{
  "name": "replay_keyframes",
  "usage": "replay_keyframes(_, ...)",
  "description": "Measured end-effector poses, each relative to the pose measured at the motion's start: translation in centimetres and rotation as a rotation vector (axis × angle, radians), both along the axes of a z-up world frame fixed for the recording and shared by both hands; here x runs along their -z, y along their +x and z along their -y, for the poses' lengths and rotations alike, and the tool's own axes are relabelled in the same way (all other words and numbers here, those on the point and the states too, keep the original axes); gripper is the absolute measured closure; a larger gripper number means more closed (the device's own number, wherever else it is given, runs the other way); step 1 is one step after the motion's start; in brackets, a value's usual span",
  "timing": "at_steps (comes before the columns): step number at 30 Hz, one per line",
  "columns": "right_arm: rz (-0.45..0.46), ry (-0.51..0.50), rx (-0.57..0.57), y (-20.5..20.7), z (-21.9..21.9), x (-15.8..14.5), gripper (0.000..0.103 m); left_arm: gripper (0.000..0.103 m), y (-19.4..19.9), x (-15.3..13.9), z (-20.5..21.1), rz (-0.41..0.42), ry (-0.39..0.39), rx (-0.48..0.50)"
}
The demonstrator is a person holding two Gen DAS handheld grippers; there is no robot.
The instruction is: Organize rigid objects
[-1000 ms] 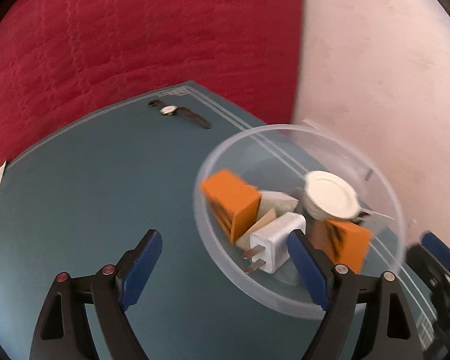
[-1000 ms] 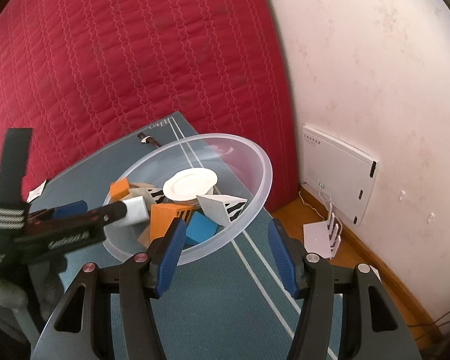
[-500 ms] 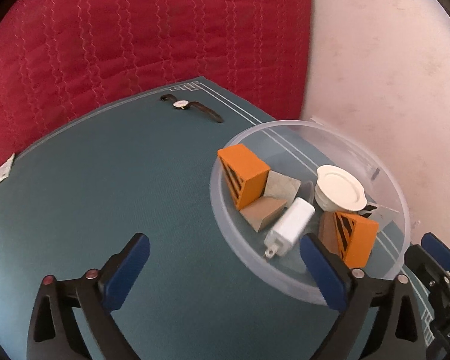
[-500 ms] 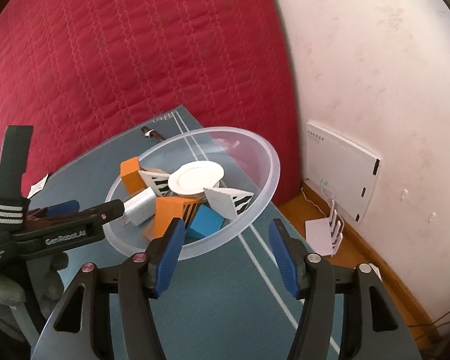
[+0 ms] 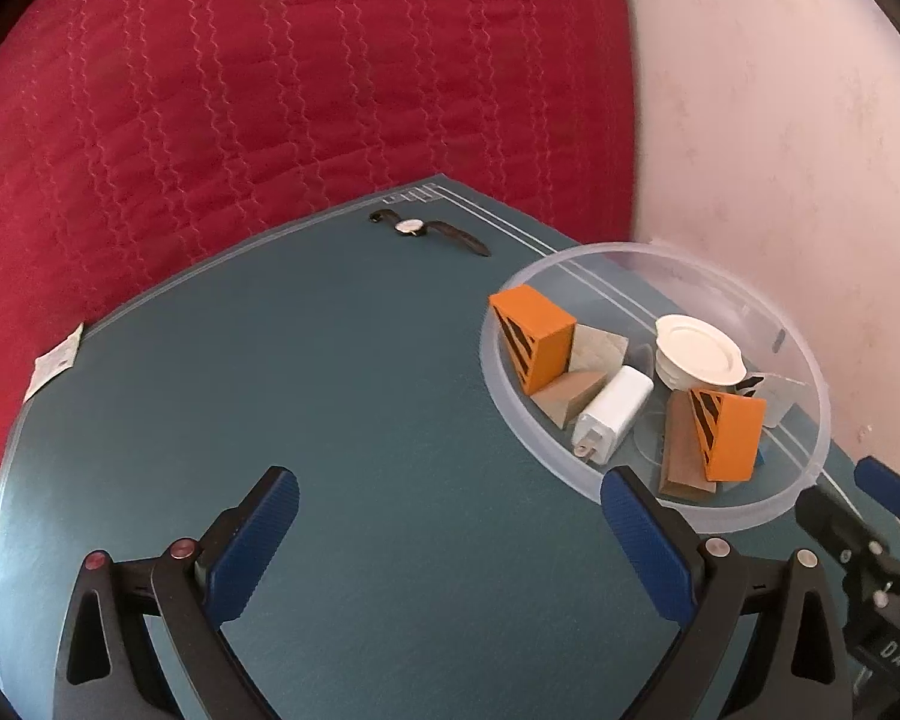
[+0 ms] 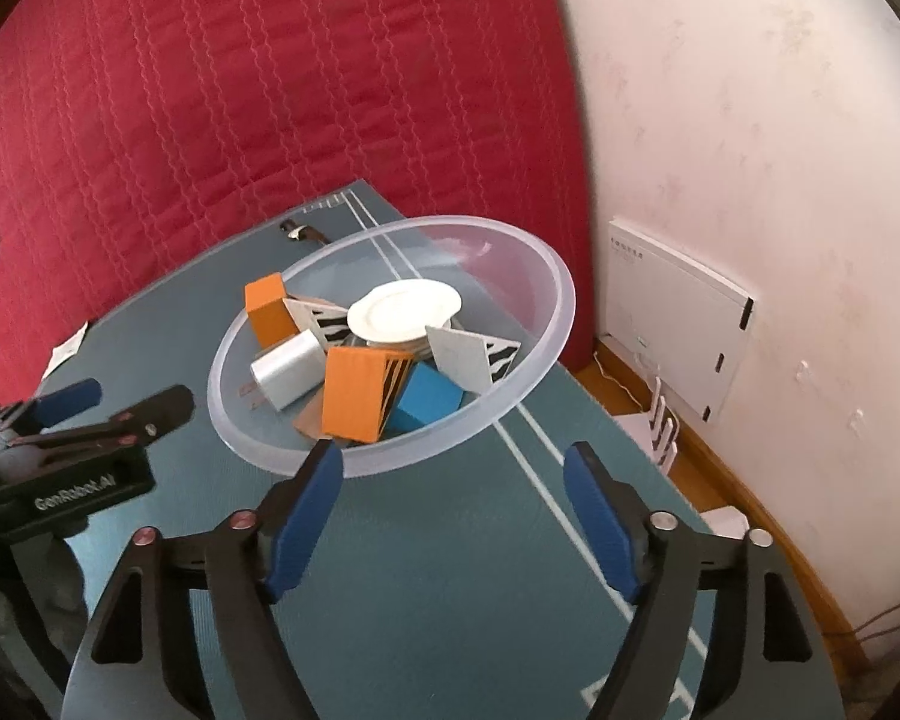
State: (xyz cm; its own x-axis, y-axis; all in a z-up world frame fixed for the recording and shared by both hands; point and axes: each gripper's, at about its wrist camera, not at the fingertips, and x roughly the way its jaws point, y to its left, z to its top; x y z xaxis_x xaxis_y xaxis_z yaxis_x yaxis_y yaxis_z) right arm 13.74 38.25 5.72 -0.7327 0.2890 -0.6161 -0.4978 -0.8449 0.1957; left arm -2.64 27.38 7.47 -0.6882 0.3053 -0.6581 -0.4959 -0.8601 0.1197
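One clear bowl (image 6: pixel 546 354) here. Inside: two orange blocks (image 6: pixel 354 399), one blue block (image 6: pixel 429 399), one white charger (image 5: pixel 615 408), one white lid (image 6: pixel 405 312). One wristwatch (image 5: pixel 429 230) outside it.

Left tongs (image 5: pixel 447 525) gape empty over the teal mat (image 5: pixel 360 390), beside the filled bowl (image 5: pixel 810 360).

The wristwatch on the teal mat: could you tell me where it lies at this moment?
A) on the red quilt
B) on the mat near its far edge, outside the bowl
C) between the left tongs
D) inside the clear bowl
B: the wristwatch lies flat on the teal mat near the far edge, apart from the clear bowl.
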Motion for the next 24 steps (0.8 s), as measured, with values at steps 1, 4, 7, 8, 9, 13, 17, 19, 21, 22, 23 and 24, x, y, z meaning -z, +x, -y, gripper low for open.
replay_keyframes(1, 0.006, 0.001, -0.001, 0.0, 0.2, 0.1, 0.024, 0.0, 0.1, -0.1, 0.2, -0.004, 0.001, -0.001)
replay_keyframes(4, 0.027, 0.009, -0.004, -0.1, 0.8, 0.2, 0.023, 0.0, 0.4, -0.3, 0.7, -0.02, -0.001, -0.007)
replay_keyframes(7, 0.044, 0.022, -0.01, -0.1, 1.4, 0.1, 0.019, 0.0, 0.8, -0.6, 1.1, -0.043, -0.004, -0.008)
replay_keyframes(8, 0.048, 0.026, -0.011, -0.2, 1.5, 0.1, 0.018, 0.0, 1.0, -0.7, 1.3, -0.051, -0.003, -0.009)
replay_keyframes(9, 0.054, 0.033, -0.012, -0.2, 1.7, 0.0, 0.017, 0.0, 1.1, -0.8, 1.5, -0.054, 0.0, -0.009)
replay_keyframes(13, 0.067, 0.061, -0.007, -0.5, 2.0, -0.4, 0.016, 0.0, 1.2, -1.0, 2.0, -0.054, 0.019, -0.01)
replay_keyframes(17, 0.076, 0.086, 0.011, -0.5, 2.1, -1.0, 0.012, 0.0, 1.4, -1.3, 2.3, -0.059, 0.04, 0.002)
replay_keyframes(19, 0.086, 0.105, 0.018, -0.5, 2.2, -1.3, 0.011, 0.0, 1.6, -1.4, 2.2, -0.066, 0.049, 0.012)
replay_keyframes(21, 0.094, 0.119, 0.017, -0.6, 2.4, -1.4, 0.011, 0.0, 1.9, -1.5, 2.3, -0.07, 0.053, 0.022)
replay_keyframes(22, 0.097, 0.129, 0.019, -0.6, 2.5, -1.5, 0.011, 0.0, 2.0, -1.5, 2.3, -0.07, 0.055, 0.027)
replay_keyframes(23, 0.1, 0.138, 0.02, -0.6, 2.6, -1.6, 0.011, 0.0, 2.2, -1.6, 2.3, -0.069, 0.057, 0.035)
replay_keyframes(24, 0.101, 0.145, 0.02, -0.6, 2.7, -1.7, 0.011, 0.0, 2.3, -1.6, 2.2, -0.069, 0.058, 0.039)
